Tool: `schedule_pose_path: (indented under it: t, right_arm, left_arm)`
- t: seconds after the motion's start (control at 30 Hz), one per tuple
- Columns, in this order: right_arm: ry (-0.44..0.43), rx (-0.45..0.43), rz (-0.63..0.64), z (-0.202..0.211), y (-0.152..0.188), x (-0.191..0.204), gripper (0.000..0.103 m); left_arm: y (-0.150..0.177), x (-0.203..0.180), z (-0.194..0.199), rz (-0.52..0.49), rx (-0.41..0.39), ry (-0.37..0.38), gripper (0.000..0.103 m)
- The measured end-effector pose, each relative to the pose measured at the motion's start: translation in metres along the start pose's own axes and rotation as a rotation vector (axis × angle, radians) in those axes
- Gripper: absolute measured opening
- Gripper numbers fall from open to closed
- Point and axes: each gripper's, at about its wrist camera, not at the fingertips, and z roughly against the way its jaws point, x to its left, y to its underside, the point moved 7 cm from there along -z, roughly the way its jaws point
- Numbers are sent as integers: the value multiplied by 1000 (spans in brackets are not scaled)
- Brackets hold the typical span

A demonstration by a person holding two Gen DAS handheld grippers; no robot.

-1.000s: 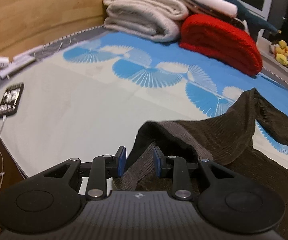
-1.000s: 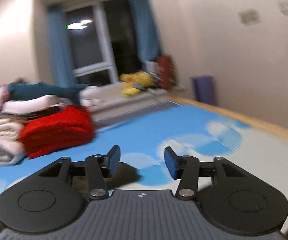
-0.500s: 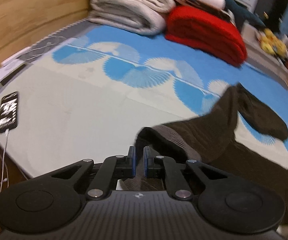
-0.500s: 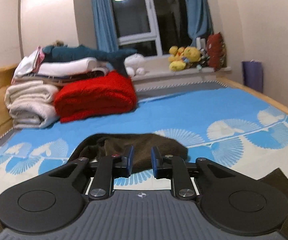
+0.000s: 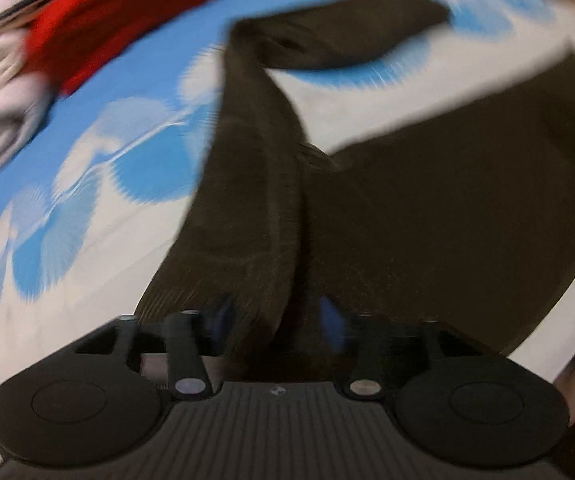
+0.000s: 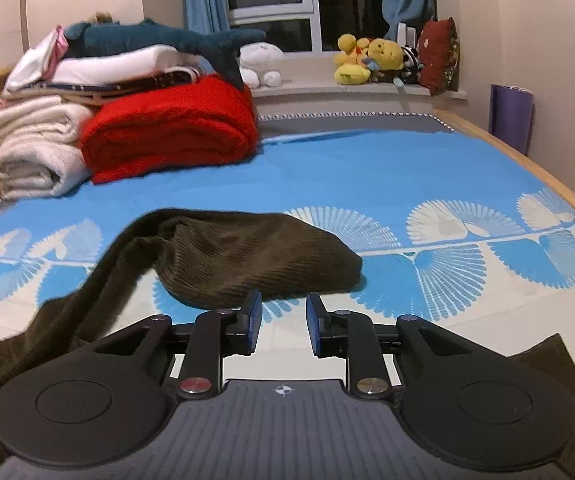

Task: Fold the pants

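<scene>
**Q:** Which step are you on?

**A:** Early layout. The brown corduroy pants (image 6: 247, 256) lie crumpled on the bed (image 6: 367, 168): one leg doubled back on itself toward the headboard end, the other spread flat toward the near edge. No fold made yet, by my judgement.

**Q:** Hand-held grippers?

**A:** Left hand-held gripper (image 5: 275, 316): jaws opening, a ridge of pants cloth running up between them. The view is badly blurred, but the pads look clear of the fabric, so I read it as released. Right hand-held gripper (image 6: 283, 314): jaws parting a little, a narrow gap, nothing between them but bare sheet; the doubled-back leg lies just beyond the fingertips.

**Q:** Next move?

**A:** Likely take the far end of the doubled-back leg and draw it out straight, then lay leg over leg. That calls for a pinch low on the cloth edge without catching the sheet.

**Q:** Room to work?

**A:** Plenty of open sheet to the right. Left, the red blanket (image 6: 171, 132) and stacked white bedding (image 6: 35, 148) are well apart from the pants. The wooden bed frame (image 6: 527, 160) bounds the far right; one pant hem lies near the bed's near edge.
</scene>
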Motion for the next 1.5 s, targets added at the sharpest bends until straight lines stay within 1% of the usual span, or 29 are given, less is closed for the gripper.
schedule_pose_path:
  t: [0.1,0.13,0.17,0.2,0.23,0.27,0.37,0.43,0.47,0.5,0.53,0.57,0.6,0.63,0.67,0.7,0.73,0.8,0.87,0.93,0.97,1.0,1.07,1.17,1.2,1.23,1.3,1.4,1.5]
  right_arm:
    - [20,26,0,-11,1,-7,28]
    - [23,38,-7,-16,1,-8,29]
    - [26,47,-13,-20,1,-9,30]
    - [27,57,-18,-26,0,-9,31]
    - [27,66,-21,-32,-1,-8,33]
    - [20,72,-25,-38,-3,-7,34]
    - [0,85,-17,-60,-5,1,38]
    - [-5,116,-15,-78,-5,6,38]
    - [-15,127,-23,-85,-6,9,38]
    - [-28,135,-34,-93,-7,14,38]
    - [-38,144,-45,-100,-8,18,38]
    - [-48,155,-60,-107,-8,22,38]
    - [-64,168,-84,-116,-9,27,38]
    - [-82,179,-108,-123,-9,31,38]
    - [-98,194,-136,-132,-8,35,38]
    - [-107,209,-159,-140,-8,38,40]
    - [-112,230,-182,-150,-5,41,41]
    - [-117,273,-247,-171,0,43,45]
    - [-123,314,-324,-193,8,44,47]
    - [-115,353,-407,-214,19,43,47]
    - [-114,364,-445,-223,23,43,47]
    - [-116,366,-483,-231,26,42,47]
    - [-122,366,-546,-244,31,41,48]
    - [-107,340,-585,-257,36,38,47]
    - [-102,326,-579,-258,34,38,40]
    - [-87,318,-565,-259,32,37,20]
    - [-88,295,-565,-257,28,32,12]
    - [-74,225,-526,-240,12,20,11]
    - [-39,151,-451,-209,-10,3,10]
  left_arm:
    - [-8,-12,-30,-123,40,-1,56]
    - [-11,-16,-39,-189,5,44,56]
    - [-13,-13,-46,-198,5,42,56]
    - [-12,-8,-53,-204,3,38,51]
    - [-13,-1,-60,-201,26,26,41]
    - [-10,5,-66,-202,63,16,15]
    - [-17,28,-61,-183,46,51,11]
    - [-26,67,-54,-96,6,50,10]
    - [-32,98,-50,-5,-27,17,10]
    - [-36,143,-48,148,-66,-73,12]
    - [-35,191,-45,312,-94,-233,15]
    - [-29,229,-41,433,-95,-401,12]
    - [-25,249,-35,498,-100,-505,13]
    - [-27,254,-28,531,-151,-493,15]
    - [-29,252,-22,559,-205,-436,22]
    - [-31,248,-18,580,-246,-385,23]
    - [-33,243,-18,577,-252,-378,23]
    - [-35,230,-26,536,-227,-365,23]
    - [-39,215,-39,515,-188,-269,23]
    - [-38,202,-53,526,-139,-160,23]
    - [-38,196,-56,527,-127,-123,23]
    - [-39,191,-57,514,-121,-110,23]
    - [-44,183,-56,475,-121,-136,23]
    - [-44,173,-57,447,-116,-155,23]
    - [-45,173,-59,448,-113,-150,23]
    - [-47,172,-61,447,-111,-145,23]
    - [-48,170,-61,443,-111,-144,23]
    - [-58,164,-66,435,-113,-126,23]
    - [-65,148,-67,395,-121,-89,23]
